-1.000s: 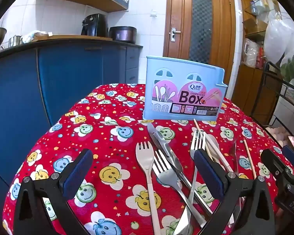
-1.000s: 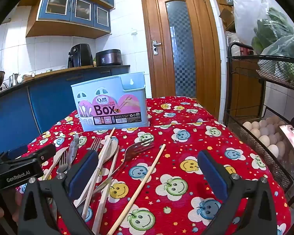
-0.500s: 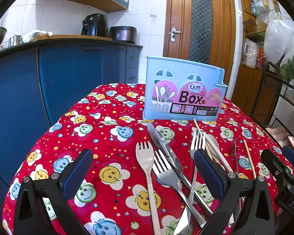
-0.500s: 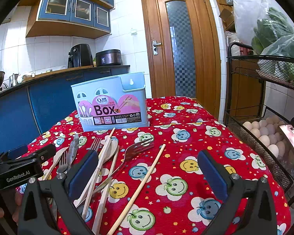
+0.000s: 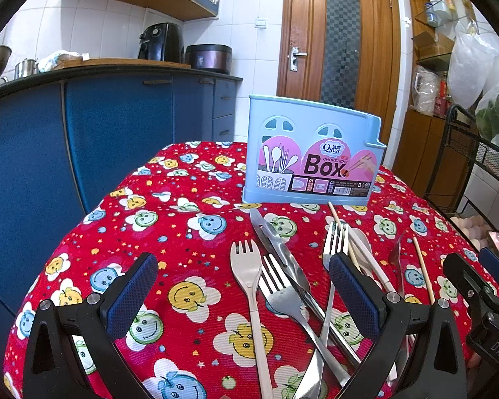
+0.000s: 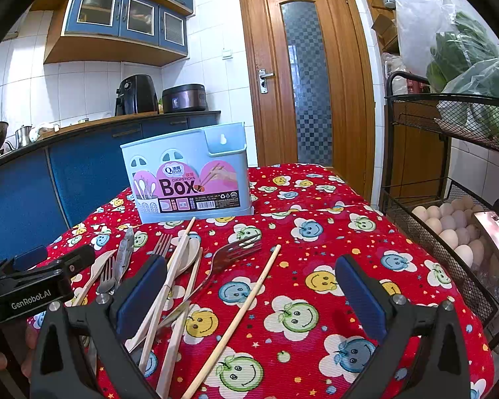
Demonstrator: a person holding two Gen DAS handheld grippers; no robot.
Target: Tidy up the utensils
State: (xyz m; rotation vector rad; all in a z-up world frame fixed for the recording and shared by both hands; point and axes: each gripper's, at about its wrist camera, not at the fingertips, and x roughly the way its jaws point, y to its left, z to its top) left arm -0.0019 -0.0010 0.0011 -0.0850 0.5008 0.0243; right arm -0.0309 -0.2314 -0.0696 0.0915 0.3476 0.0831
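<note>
Between your left gripper fingers, spread wide and empty, the cream plastic fork lies handle-toward-you, tines pointing at the chopsticks box across the counter; right gripper, equally wide and empty, straddles a lone chopstick.

utensils: loose, crisscrossed on cloth | blue holder: upright behind
</note>
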